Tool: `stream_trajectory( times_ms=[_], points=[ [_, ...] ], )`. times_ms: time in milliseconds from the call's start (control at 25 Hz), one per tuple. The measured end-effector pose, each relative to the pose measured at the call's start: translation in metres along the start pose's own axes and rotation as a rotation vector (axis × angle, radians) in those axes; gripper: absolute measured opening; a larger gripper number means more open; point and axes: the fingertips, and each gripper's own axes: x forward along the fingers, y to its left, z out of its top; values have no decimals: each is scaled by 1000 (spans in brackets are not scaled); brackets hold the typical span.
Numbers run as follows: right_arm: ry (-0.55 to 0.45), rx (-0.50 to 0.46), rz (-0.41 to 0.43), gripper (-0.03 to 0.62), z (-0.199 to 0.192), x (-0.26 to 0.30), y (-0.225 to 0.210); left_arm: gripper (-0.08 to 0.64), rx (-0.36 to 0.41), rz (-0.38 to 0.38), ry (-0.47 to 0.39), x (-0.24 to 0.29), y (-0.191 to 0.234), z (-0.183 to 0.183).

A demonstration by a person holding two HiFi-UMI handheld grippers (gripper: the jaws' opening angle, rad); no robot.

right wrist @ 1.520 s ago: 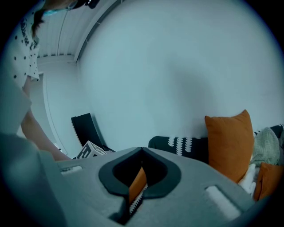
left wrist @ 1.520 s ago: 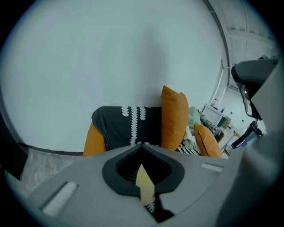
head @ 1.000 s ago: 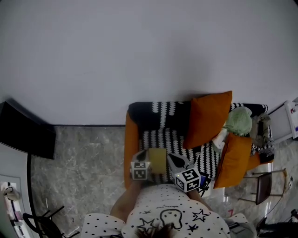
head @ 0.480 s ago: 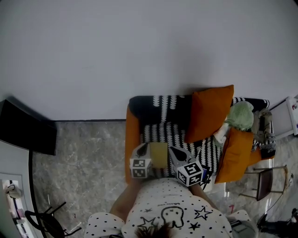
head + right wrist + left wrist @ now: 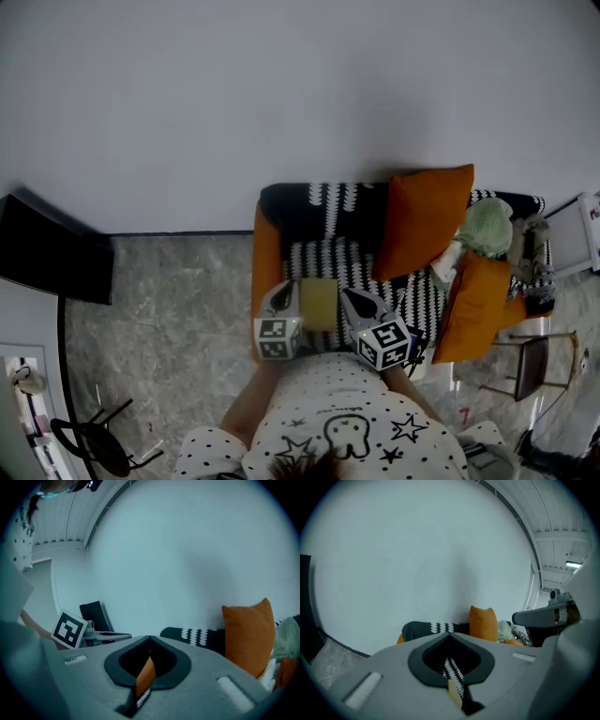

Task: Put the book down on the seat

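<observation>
An olive-yellow book [image 5: 319, 302] hangs flat over the front of the black-and-white striped seat [image 5: 323, 261] of a sofa. My left gripper [image 5: 293, 298] holds the book's left edge and my right gripper [image 5: 345, 302] holds its right edge. In the left gripper view the jaws of the left gripper [image 5: 452, 677] stand closed, with a thin yellow sliver of the book [image 5: 454, 693] in the slit. In the right gripper view the right gripper [image 5: 146, 667] is likewise closed on a thin orange-brown edge [image 5: 146, 674]. The person's torso hides the seat's front edge.
An orange armrest [image 5: 265, 267] borders the seat on the left. Two orange cushions [image 5: 422, 220] [image 5: 472, 305] and a green soft thing [image 5: 486, 230] fill the sofa's right half. A dark panel [image 5: 52, 262] stands at the left, a chair [image 5: 530, 370] at the right.
The whole view has slid a little upward in the head view. Book and both grippers keep nearly the same place over the seat's front, both jaws still closed.
</observation>
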Motion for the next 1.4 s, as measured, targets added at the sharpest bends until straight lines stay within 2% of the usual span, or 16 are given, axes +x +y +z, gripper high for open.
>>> stream_trajectory(
  times_ms=[160,720,1080,1400],
  points=[
    [-2,0,-4,-2,1,0,-1,-5,-14,-15,-22,-6,-5,7],
    [-4,-2,1,-2,3,2,0,-5,12,-19,-48,-26,-9,19],
    [0,-6,-4,-2,4,0,3,0,35,-54,-95,-45,-21,37],
    [-9,-40,7,-2,12,9,6,3,11,-45,-130,-48,-14,52]
  ],
)
